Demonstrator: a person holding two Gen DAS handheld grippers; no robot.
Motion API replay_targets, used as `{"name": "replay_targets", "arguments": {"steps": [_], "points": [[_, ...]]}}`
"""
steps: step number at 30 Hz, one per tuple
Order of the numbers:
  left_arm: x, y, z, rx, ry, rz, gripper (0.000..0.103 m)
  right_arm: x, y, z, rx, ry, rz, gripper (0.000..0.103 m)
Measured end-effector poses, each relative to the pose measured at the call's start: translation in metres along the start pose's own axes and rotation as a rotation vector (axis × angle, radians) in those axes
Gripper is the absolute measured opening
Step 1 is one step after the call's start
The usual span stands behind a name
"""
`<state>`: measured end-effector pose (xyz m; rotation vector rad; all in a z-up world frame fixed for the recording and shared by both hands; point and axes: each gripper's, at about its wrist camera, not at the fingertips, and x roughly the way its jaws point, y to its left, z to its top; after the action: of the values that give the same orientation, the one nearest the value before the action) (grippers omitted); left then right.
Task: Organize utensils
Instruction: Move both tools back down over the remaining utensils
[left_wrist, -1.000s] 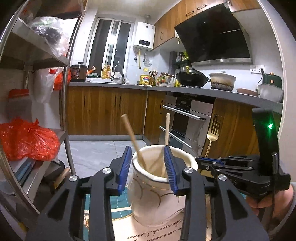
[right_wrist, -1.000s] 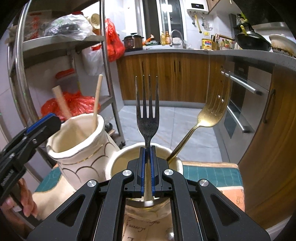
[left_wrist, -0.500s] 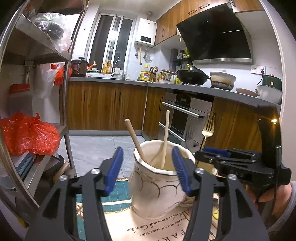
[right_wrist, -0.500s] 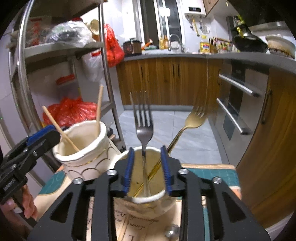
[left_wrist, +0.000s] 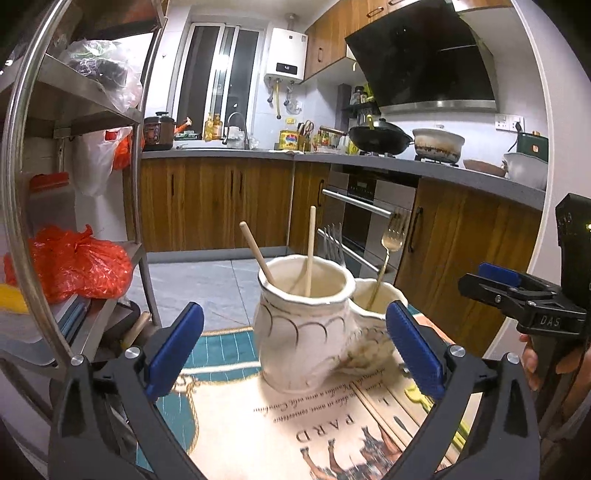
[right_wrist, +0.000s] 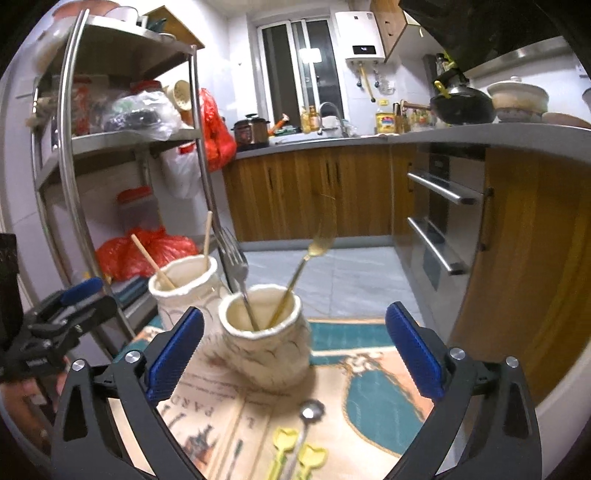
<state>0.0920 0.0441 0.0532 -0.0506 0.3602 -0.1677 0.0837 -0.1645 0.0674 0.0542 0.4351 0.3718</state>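
Ceramic jars (right_wrist: 264, 334) stand touching on the counter (right_wrist: 373, 373), silver fork (right_wrist: 236, 273) leaning inside; both grippers' fingers (right_wrist: 175, 349), just opened wide and empty, could tip one when reaching for the spoon (right_wrist: 308, 415).

Both grippers stand at full spread, their jaws having just been opening, with nothing between the fingers. Ahead of the left gripper (left_wrist: 293, 347), the tall jar (left_wrist: 304, 325) blocks the centre line; two wooden sticks (left_wrist: 310, 251) rise above its rim. The short jar (right_wrist: 264, 343) touches it on the right and carries a steel fork (right_wrist: 236, 266) and a gold fork (right_wrist: 317, 243), both leaning outward. Bare mat (right_wrist: 369, 387) lies open right of the short jar. Near the right gripper (right_wrist: 293, 354), a spoon (right_wrist: 308, 417) and yellow-handled pieces (right_wrist: 295, 450) occupy the bench. The metal rack (right_wrist: 129, 147) closes off the left side.
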Motion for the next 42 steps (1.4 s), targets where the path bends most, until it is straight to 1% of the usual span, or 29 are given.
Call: {"name": "replay_targets", "arguments": {"steps": [5, 9, 11, 14, 18, 23, 27, 30, 36, 42], "points": [[-0.011, -0.009, -0.007, 0.009, 0.036, -0.001, 0.097, -0.015, -0.009, -0.016, 0.01, 0.04, -0.018, 0.098], [-0.015, -0.016, -0.019, 0.012, 0.08, -0.001, 0.097, -0.02, -0.016, -0.035, 0.001, 0.104, -0.068, 0.098], [-0.014, -0.021, -0.029, 0.008, 0.121, -0.013, 0.097, -0.021, -0.02, -0.045, 0.004, 0.142, -0.081, 0.098], [-0.009, -0.027, -0.043, 0.012, 0.174, -0.006, 0.097, -0.022, -0.026, -0.061, 0.007, 0.194, -0.095, 0.098], [0.003, -0.039, -0.062, 0.01, 0.262, -0.021, 0.097, -0.023, -0.031, -0.074, 0.001, 0.229, -0.103, 0.098], [0.019, -0.053, -0.077, 0.022, 0.344, -0.01, 0.097, -0.015, -0.032, -0.083, -0.003, 0.271, -0.107, 0.098], [0.03, -0.061, -0.086, 0.042, 0.409, 0.018, 0.097, -0.011, -0.035, -0.087, 0.005, 0.292, -0.109, 0.098], [0.036, -0.065, -0.09, 0.048, 0.438, 0.02, 0.097, -0.009, -0.037, -0.089, 0.012, 0.297, -0.108, 0.098], [0.045, -0.072, -0.096, 0.089, 0.502, 0.05, 0.097, -0.007, -0.04, -0.093, 0.02, 0.312, -0.107, 0.098], [0.049, -0.076, -0.099, 0.116, 0.525, 0.064, 0.097, -0.003, -0.037, -0.097, 0.011, 0.339, -0.11, 0.098]]}}
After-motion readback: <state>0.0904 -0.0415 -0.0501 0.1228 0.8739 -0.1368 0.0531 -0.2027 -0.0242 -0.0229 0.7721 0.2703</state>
